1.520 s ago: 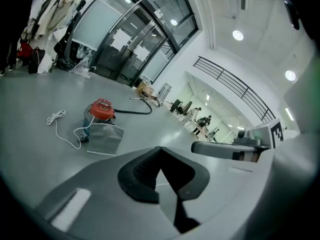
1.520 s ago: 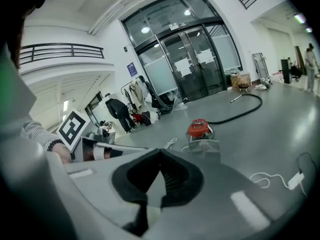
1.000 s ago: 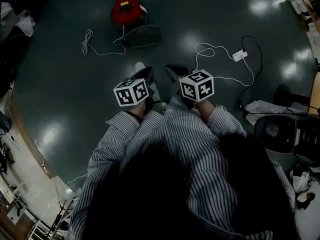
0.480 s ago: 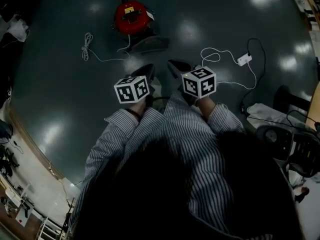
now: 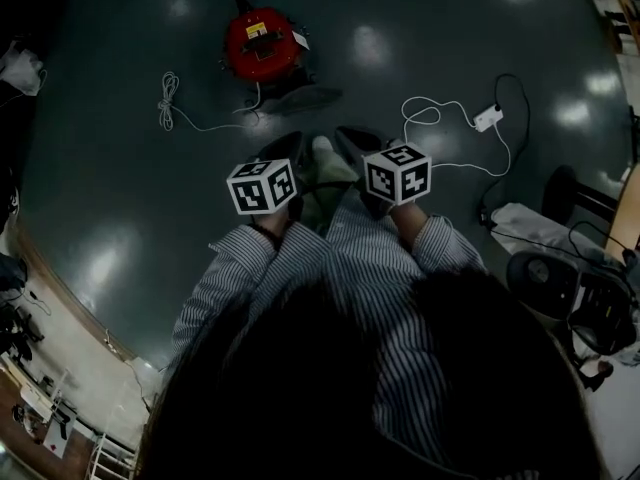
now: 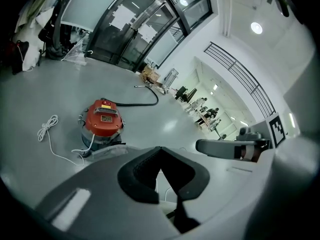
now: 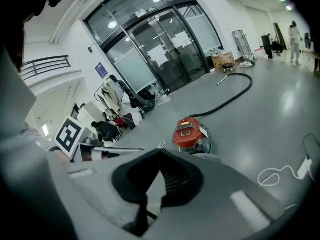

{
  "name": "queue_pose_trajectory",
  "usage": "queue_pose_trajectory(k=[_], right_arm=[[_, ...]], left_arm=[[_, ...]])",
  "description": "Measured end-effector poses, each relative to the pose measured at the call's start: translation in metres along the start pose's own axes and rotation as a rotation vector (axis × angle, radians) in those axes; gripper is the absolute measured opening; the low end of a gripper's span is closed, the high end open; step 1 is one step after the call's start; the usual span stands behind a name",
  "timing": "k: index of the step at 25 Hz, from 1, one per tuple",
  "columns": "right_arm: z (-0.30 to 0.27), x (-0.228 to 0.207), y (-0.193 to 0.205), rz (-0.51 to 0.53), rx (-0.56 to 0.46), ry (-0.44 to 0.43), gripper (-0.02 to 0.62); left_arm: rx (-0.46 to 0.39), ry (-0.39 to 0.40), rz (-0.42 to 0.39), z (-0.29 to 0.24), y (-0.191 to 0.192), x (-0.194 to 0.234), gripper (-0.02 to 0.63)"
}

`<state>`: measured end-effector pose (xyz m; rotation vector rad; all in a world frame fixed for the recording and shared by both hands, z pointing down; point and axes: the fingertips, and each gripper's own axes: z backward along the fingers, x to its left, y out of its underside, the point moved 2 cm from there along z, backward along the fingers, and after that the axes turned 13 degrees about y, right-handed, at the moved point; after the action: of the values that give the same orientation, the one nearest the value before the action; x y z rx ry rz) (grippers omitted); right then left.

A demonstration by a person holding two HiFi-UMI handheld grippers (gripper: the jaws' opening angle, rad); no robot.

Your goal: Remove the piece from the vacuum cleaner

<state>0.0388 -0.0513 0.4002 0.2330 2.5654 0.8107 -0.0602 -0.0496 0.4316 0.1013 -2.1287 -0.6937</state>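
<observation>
Vacuum cleaner (image 5: 262, 43) ahead, slightly left.
Left gripper (image 5: 283, 153) nearer than right gripper (image 5: 353, 143); all 2 closed, empty, well apart from it.

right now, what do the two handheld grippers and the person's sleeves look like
Each has a wide pale grey plastic body with black ribbed pads: left gripper, right gripper. Each carries a white cube printed with black square markers, the left cube and the right cube. The person wears a pale shirt with thin dark stripes, seen on the left sleeve and right sleeve.
</observation>
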Motion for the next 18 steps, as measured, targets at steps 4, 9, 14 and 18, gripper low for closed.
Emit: queue_pose_trajectory(k=[4,9,14,18], right_arm=[[-0.012,-0.006,0.007,0.036,0.056,-0.012,0.002],[-0.041,-0.022,0.018,0.104,0.104,-0.025,0.002],[-0.082,-0.040,0.028,0.151,0.125,-0.033,0.002],[-0.127,-0.057,0.036,0.210,0.128,-0.035,0.002]], left_arm=[[0.010,-0.025,0.035,-0.013,0.004,0.016,0.006],[0.005,-0.052,0.028,-0.031,0.008,0.038,0.006],[0.027,-0.059,0.053,-0.055,0.032,0.070,0.008],[0.045,-0.048,0.034,-0.075,0.050,0.100,0.008]])
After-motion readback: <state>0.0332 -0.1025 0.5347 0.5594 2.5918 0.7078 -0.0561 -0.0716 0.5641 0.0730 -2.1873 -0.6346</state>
